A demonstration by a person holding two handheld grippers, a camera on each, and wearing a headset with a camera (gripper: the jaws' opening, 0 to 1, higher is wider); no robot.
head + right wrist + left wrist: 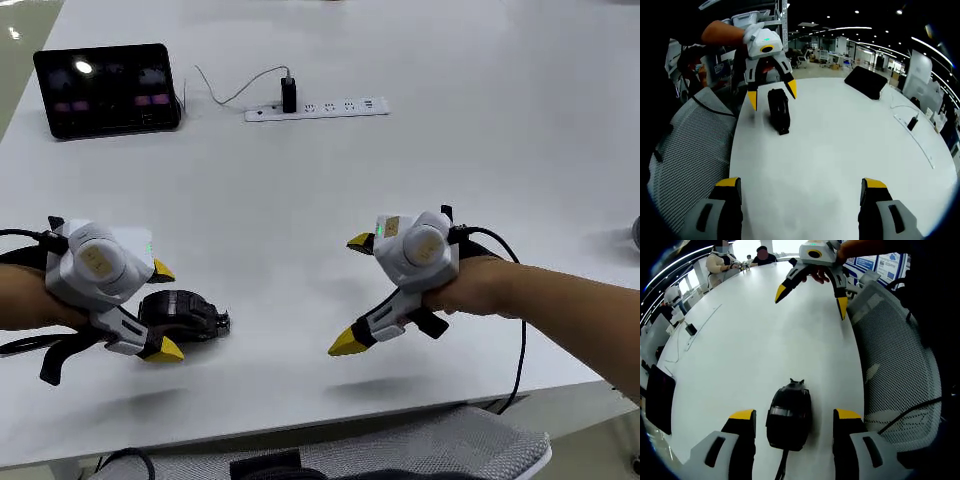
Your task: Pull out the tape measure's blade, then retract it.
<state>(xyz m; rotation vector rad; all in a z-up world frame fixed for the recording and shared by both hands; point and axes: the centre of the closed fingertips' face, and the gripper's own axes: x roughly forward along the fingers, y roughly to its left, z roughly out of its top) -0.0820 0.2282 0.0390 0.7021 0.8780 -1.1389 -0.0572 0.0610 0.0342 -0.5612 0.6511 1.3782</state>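
Lower left in the head view, the black round-bodied tape measure (190,312) lies on the white table (420,180) between the left gripper's (165,310) wide-spread jaws, with a gap on each side. The right gripper (352,292) is at centre-right, equally wide and holding nothing. A black tablet (108,88) and a white power strip (318,108) sit upper left, well apart from both.

tape measure (192,313) pt hidden, behind left gripper (164,310)

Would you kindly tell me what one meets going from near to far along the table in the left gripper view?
Left gripper → tape measure, between its open jaws → right gripper → people at the table's far end.
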